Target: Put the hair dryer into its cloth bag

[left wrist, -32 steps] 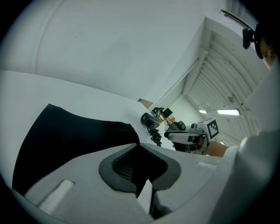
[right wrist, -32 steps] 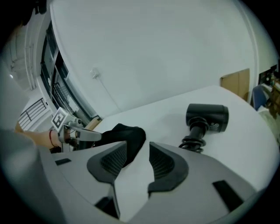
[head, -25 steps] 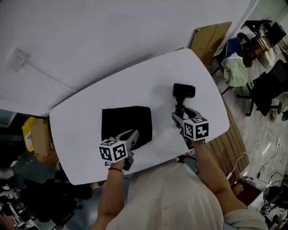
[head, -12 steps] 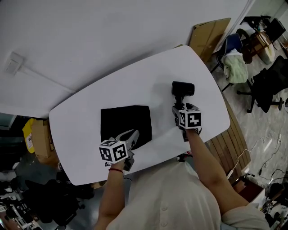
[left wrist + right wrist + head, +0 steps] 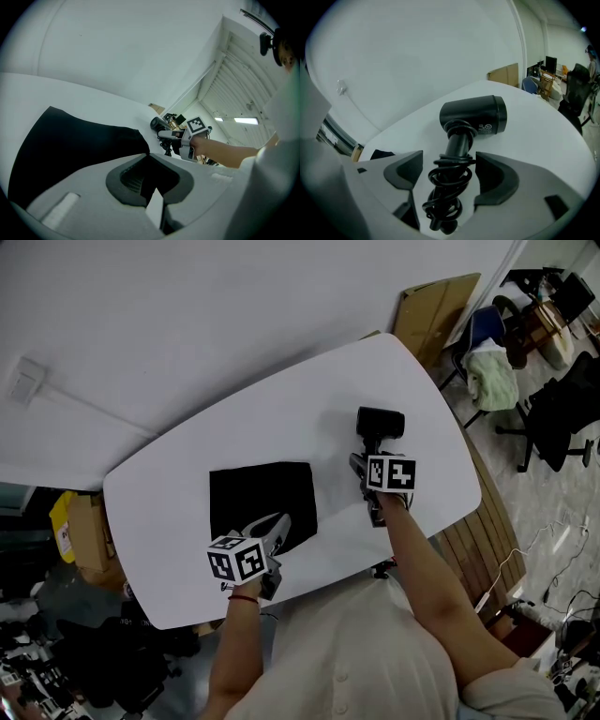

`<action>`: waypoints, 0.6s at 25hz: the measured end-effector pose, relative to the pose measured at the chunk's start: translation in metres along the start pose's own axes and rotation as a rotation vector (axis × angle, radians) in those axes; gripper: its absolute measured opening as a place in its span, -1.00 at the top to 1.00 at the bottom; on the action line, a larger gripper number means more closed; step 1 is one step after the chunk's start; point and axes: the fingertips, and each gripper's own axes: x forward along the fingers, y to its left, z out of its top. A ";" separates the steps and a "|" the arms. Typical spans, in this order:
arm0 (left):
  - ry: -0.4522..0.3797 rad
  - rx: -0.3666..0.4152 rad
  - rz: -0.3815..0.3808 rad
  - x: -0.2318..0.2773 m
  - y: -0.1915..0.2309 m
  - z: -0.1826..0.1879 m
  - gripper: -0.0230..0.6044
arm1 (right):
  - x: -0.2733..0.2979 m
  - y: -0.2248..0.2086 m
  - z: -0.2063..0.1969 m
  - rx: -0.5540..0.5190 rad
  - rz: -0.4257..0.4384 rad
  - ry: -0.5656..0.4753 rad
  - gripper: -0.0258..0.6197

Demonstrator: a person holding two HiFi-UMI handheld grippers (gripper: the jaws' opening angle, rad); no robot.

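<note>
Right gripper just opening, hair dryer between

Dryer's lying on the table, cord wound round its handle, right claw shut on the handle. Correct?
Not shut. The right gripper view shows the right claw open: its jaws have just been opening and straddle the cord-wound handle of the hair dryer without pressing it. The rest holds.

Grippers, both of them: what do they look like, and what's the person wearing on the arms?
The left gripper and right gripper are light grey shells, each carrying a white cube with black square markers. The jaws end in dark grey pads. The person wears a light buttoned shirt; the forearms are bare, with a red band at the left wrist.
</note>
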 end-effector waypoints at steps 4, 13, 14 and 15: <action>0.005 -0.004 0.002 0.003 0.000 -0.001 0.85 | 0.013 -0.006 -0.003 -0.051 -0.062 0.065 -0.14; 0.013 -0.006 0.001 0.005 0.001 -0.002 0.85 | 0.021 -0.011 -0.013 -0.183 -0.151 0.084 -0.12; 0.014 -0.007 0.001 0.004 0.002 -0.002 0.85 | 0.021 -0.011 -0.013 -0.182 -0.151 0.083 -0.11; 0.014 -0.008 0.001 0.004 0.003 -0.002 0.85 | 0.021 -0.011 -0.013 -0.182 -0.150 0.082 -0.11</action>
